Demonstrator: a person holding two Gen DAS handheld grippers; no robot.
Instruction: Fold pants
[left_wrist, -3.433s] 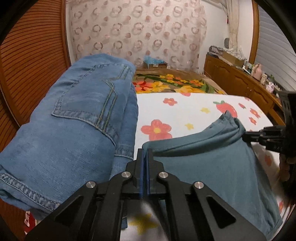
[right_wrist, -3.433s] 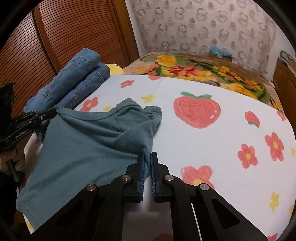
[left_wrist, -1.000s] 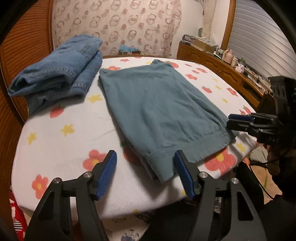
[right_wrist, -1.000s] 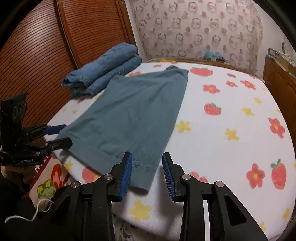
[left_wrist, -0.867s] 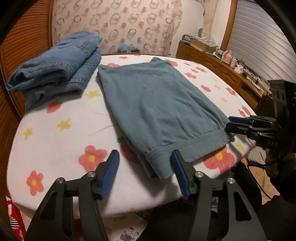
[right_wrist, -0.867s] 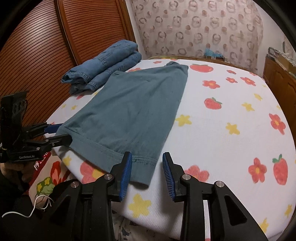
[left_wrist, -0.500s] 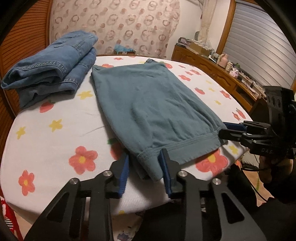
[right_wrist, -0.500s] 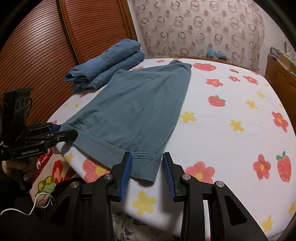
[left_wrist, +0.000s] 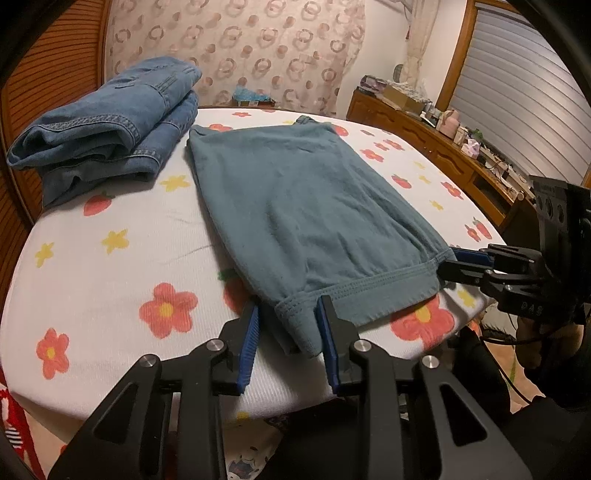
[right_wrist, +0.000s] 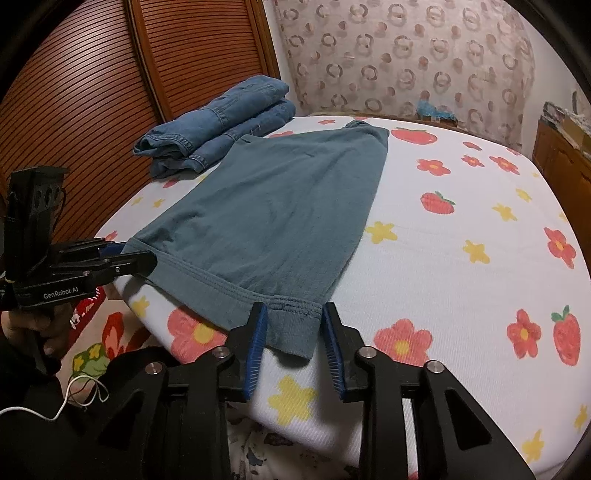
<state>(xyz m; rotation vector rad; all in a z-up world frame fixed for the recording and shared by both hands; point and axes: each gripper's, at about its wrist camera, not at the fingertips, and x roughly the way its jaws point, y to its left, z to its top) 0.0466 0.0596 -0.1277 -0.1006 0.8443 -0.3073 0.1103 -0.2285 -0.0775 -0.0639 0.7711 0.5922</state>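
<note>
Lying flat: teal knit pants (left_wrist: 314, 206) on the white flower-and-strawberry bedsheet (left_wrist: 110, 266), hem at the near edge.
Left gripper (left_wrist: 288, 332): black, blue-padded jaws apart, straddling the hem's left corner without clamping it.
Right gripper (right_wrist: 295, 334): jaws likewise parted around the hem's right corner.
Pose: both point forward, low at the bed edge.
Beside: folded blue denim jeans (left_wrist: 107, 118), just left of the pants.
</note>
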